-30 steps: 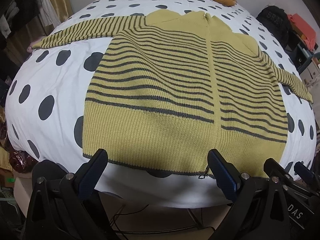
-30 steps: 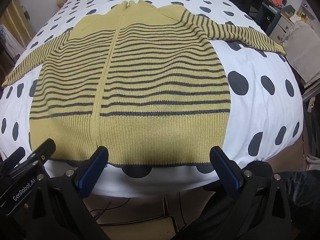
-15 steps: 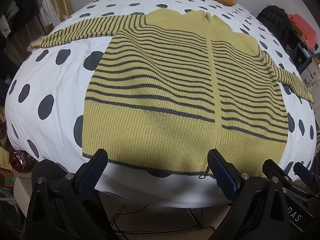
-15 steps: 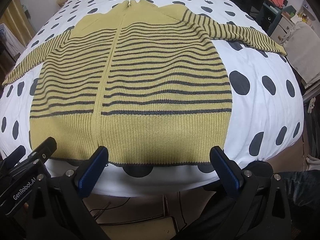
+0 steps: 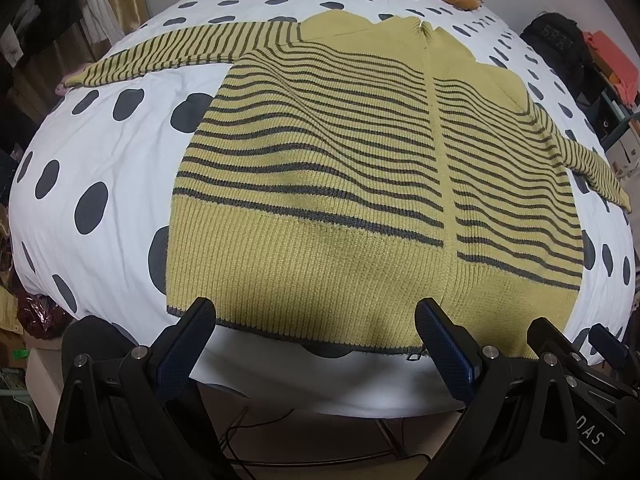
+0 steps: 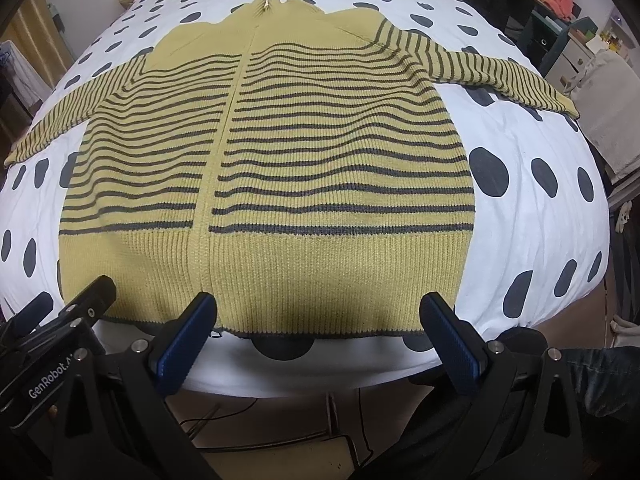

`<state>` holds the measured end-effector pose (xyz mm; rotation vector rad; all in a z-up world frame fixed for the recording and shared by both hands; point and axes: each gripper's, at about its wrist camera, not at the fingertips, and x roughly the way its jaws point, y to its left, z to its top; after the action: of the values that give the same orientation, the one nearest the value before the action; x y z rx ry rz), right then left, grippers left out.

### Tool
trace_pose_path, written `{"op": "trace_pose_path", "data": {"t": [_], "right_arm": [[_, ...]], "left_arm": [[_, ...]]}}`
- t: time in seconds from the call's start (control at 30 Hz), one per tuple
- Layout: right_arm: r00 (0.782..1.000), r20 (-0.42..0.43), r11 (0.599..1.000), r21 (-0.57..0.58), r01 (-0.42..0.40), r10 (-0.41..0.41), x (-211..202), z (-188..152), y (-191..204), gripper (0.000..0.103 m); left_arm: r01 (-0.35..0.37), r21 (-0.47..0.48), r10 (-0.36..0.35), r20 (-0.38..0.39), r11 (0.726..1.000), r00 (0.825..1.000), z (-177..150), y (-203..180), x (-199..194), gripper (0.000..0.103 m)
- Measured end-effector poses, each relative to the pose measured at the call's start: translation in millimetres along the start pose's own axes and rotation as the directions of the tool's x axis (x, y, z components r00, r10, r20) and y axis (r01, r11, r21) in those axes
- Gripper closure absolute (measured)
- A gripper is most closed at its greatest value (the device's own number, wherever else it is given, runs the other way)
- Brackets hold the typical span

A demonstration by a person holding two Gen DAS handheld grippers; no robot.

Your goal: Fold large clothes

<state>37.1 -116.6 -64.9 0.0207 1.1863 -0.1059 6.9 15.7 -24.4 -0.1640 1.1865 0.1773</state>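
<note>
The striped sweater (image 5: 340, 184) lay flat, sleeves spread, on the polka-dot bed (image 5: 104, 152), hem toward us, presumably laid out for folding. We held the left gripper (image 5: 316, 344) and right gripper (image 6: 320, 340) just short of the hem, fingers wide apart, holding nothing.

Left gripper (image 5: 314, 322) level, jaws spread wide, nothing between the blue-padded fingers (image 5: 448, 354); its black body also shows at the lower left of the right wrist view. Right gripper (image 6: 320, 320) the same: jaws wide apart, empty, pads (image 6: 184, 346) facing inward. The two sit side by side, close together, both pointing forward, the right one's tips showing at the lower right of the left wrist view.
</note>
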Motion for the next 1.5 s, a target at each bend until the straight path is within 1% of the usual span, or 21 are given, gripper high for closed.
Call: {"op": "trace_pose_path", "data": {"t": [0.27, 0.47, 0.57, 0.67, 0.73, 0.8, 0.87, 0.9, 0.97, 1.0, 1.03, 1.1, 1.17, 1.2, 1.27, 1.33, 1.37, 1.4, 1.43, 1.47, 1.5], "right_arm": [[1.0, -0.016, 1.0, -0.007, 0.004, -0.005, 9, 5, 5, 0.002], [0.999, -0.035, 1.0, -0.014, 0.013, -0.014, 20, 13, 10, 0.002], [0.999, -0.041, 1.0, -0.024, 0.014, -0.015, 25, 18, 16, 0.002], [0.999, -0.048, 0.999, -0.043, 0.008, -0.01, 31, 27, 26, 0.002], [0.999, -0.051, 0.998, -0.055, -0.001, -0.002, 36, 34, 34, 0.002], [0.998, -0.055, 0.998, -0.062, -0.01, 0.007, 42, 41, 42, 0.002], [0.998, -0.066, 0.998, -0.063, -0.027, 0.022, 51, 50, 53, 0.002], [0.997, -0.07, 0.997, -0.064, -0.035, 0.031, 54, 52, 58, 0.002], [0.996, -0.079, 0.996, -0.072, -0.048, 0.043, 63, 59, 69, 0.002], [0.995, -0.084, 0.996, -0.076, -0.054, 0.047, 67, 62, 73, 0.002], [0.995, -0.089, 0.995, -0.079, -0.059, 0.052, 71, 66, 78, 0.002], [0.994, -0.087, 0.995, -0.079, -0.068, 0.061, 77, 72, 84, 0.002], [0.995, -0.082, 0.994, -0.082, -0.067, 0.06, 85, 81, 88, 0.002], [0.995, -0.08, 0.995, -0.082, -0.064, 0.057, 88, 85, 89, 0.002], [0.996, -0.074, 0.996, -0.074, -0.054, 0.048, 96, 97, 89, 0.002], [0.997, -0.064, 0.997, -0.061, -0.047, 0.043, 102, 107, 88, 0.002], [0.998, -0.054, 0.998, -0.056, -0.038, 0.035, 106, 114, 90, 0.002], [0.998, -0.049, 0.998, -0.054, -0.032, 0.029, 108, 118, 90, 0.002], [0.999, -0.044, 0.998, -0.052, -0.026, 0.024, 110, 122, 90, 0.002], [0.999, -0.039, 0.999, -0.049, -0.021, 0.019, 113, 127, 90, 0.002], [0.999, -0.037, 0.999, -0.047, -0.018, 0.016, 115, 130, 90, 0.002]], "left_arm": [[-0.01, -0.025, 0.009, -0.014, 1.0, 1.0, 8, 9, 11, 0.003], [-0.016, -0.054, 0.015, -0.024, 0.998, 1.0, 23, 25, 24, 0.003], [-0.025, -0.068, 0.023, -0.023, 0.997, 0.999, 42, 43, 32, 0.003], [-0.038, -0.149, 0.04, 0.008, 0.988, 0.999, 82, 89, 39, 0.003], [-0.051, -0.24, 0.062, 0.04, 0.969, 0.997, 117, 135, 45, 0.003], [-0.035, -0.34, 0.062, 0.068, 0.94, 0.996, 154, 189, 55, 0.003], [-0.026, -0.45, 0.069, 0.078, 0.892, 0.995, 192, 249, 70, 0.003], [-0.034, -0.509, 0.091, 0.087, 0.86, 0.992, 209, 280, 77, 0.003], [-0.042, -0.568, 0.126, 0.109, 0.822, 0.986, 236, 324, 88, 0.003], [-0.051, -0.575, 0.142, 0.114, 0.816, 0.983, 251, 343, 94, 0.003], [-0.056, -0.575, 0.151, 0.12, 0.816, 0.981, 262, 357, 99, 0.003], [-0.096, -0.572, 0.199, 0.121, 0.815, 0.972, 286, 383, 111, 0.003], [-0.115, -0.569, 0.23, 0.134, 0.814, 0.964, 303, 407, 123, 0.003], [-0.116, -0.575, 0.233, 0.134, 0.81, 0.963, 308, 416, 130, 0.003], [-0.123, -0.599, 0.241, 0.121, 0.791, 0.963, 318, 441, 146, 0.003], [-0.09, -0.631, 0.217, 0.127, 0.771, 0.968, 322, 457, 158, 0.003], [-0.07, -0.648, 0.211, 0.143, 0.758, 0.967, 323, 464, 162, 0.003], [-0.051, -0.665, 0.217, 0.169, 0.745, 0.962, 325, 471, 162, 0.003], [-0.041, -0.668, 0.222, 0.188, 0.743, 0.957, 325, 473, 160, 0.003], [-0.027, -0.666, 0.223, 0.211, 0.746, 0.952, 329, 475, 159, 0.003], [-0.007, -0.661, 0.214, 0.233, 0.75, 0.949, 334, 477, 158, 0.009]]}}
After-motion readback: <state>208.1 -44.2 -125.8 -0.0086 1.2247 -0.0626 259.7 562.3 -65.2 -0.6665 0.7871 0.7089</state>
